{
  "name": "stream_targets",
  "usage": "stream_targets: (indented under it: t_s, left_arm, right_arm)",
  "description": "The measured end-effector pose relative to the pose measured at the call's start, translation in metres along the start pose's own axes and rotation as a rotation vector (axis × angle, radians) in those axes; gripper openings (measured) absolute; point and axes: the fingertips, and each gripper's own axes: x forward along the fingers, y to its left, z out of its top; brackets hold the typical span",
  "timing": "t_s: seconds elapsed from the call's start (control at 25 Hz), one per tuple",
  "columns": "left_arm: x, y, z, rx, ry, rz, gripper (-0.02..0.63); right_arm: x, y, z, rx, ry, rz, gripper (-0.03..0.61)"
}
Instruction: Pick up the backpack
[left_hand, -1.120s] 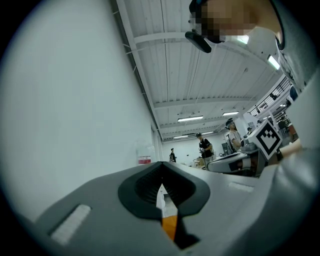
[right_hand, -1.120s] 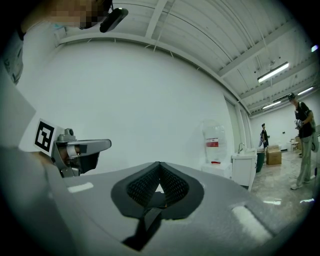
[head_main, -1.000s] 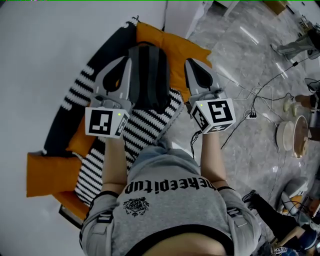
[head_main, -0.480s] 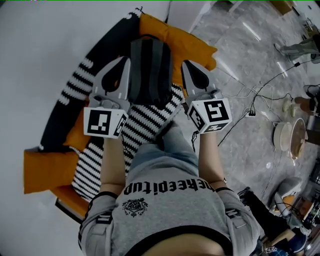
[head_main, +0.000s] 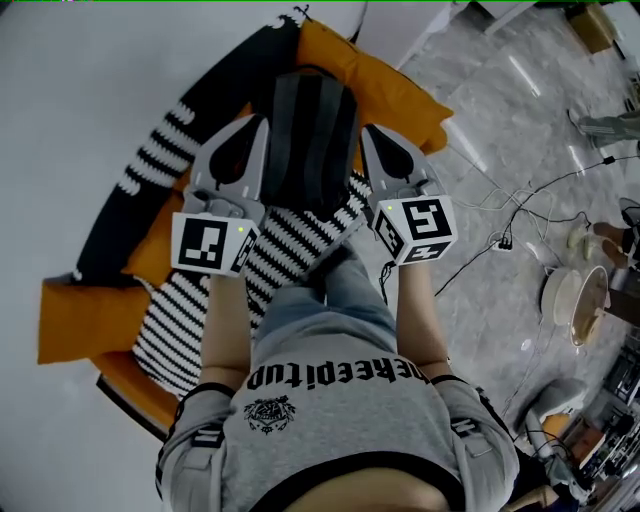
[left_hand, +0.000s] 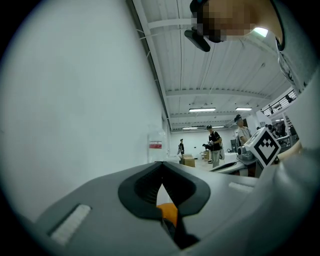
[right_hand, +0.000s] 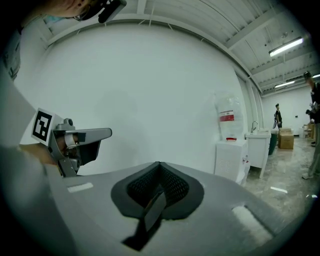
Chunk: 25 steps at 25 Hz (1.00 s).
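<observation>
Orange-cushioned striped sofa (head_main: 165, 165), grey backpack (head_main: 310, 130), left gripper (head_main: 260, 122) and right gripper (head_main: 366, 132) jaws clamped on its straps (right_hand: 150, 215), shirt (head_main: 340, 430) print "keepitup"

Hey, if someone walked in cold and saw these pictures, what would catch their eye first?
The dark backpack draws the eye, mid head view, over a seat with bright orange cushions and a black-and-white striped throw. The left gripper and right gripper flank it closely, jaws together, a dark strap caught in the left and a grey strap in the right.
</observation>
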Motion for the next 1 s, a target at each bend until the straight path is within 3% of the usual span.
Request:
stream_targets:
  t_s: [0.76,1.0]
  left_arm:
    - [0.035,0.034,-0.053,-0.082,0.079,0.091,0.015]
    - [0.038,0.036,-0.079,-0.110,0.157,0.117,0.015]
  right_arm:
    - [0.079,-0.029,-0.067,0.078,0.191,0.090,0.005]
    - [0.091,-0.035,-0.096,0.093,0.269,0.115,0.005]
